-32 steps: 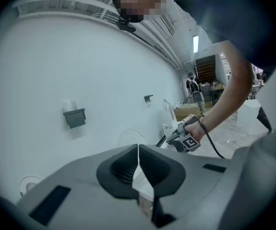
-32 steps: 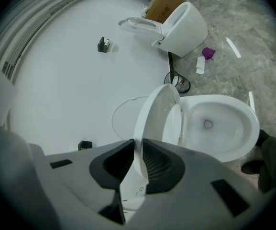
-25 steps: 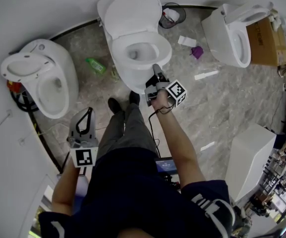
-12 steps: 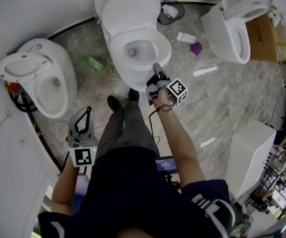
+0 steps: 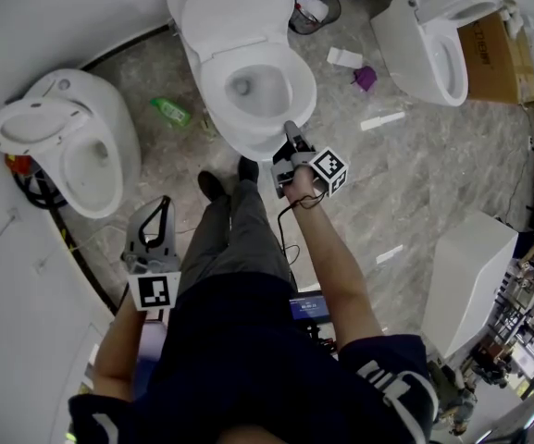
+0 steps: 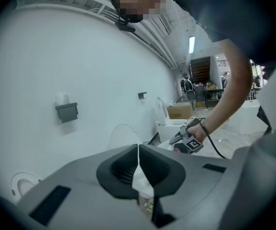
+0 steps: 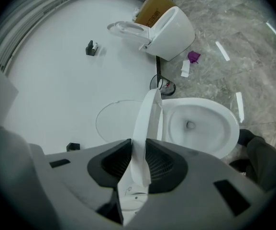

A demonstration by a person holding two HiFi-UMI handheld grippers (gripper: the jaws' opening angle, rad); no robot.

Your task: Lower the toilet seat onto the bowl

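Note:
The middle toilet's bowl (image 5: 257, 91) stands at the top centre of the head view, its lid (image 5: 234, 12) upright against the wall. In the right gripper view the white seat (image 7: 145, 123) runs edge-on from the hinge into my right gripper (image 7: 138, 152), tilted above the bowl (image 7: 200, 126). That gripper (image 5: 291, 129) is shut on the seat's front edge over the bowl's front rim. Its jaws have just been opening slightly, with the seat still between the pads. My left gripper (image 5: 163, 206) hangs shut and empty by the person's left leg; its jaws meet (image 6: 138, 152).
A second toilet (image 5: 63, 146) stands at the left and a third (image 5: 428, 44) at the right. A green bottle (image 5: 171, 112), a waste bin (image 5: 311, 12) and a purple scrap (image 5: 366, 78) lie around the middle toilet. A white box (image 5: 470, 285) stands at the right. The person's shoes (image 5: 209, 185) are at the bowl's foot.
My right gripper has come down a little towards the bowl's front rim with the seat in it. The left gripper has stayed where it was.

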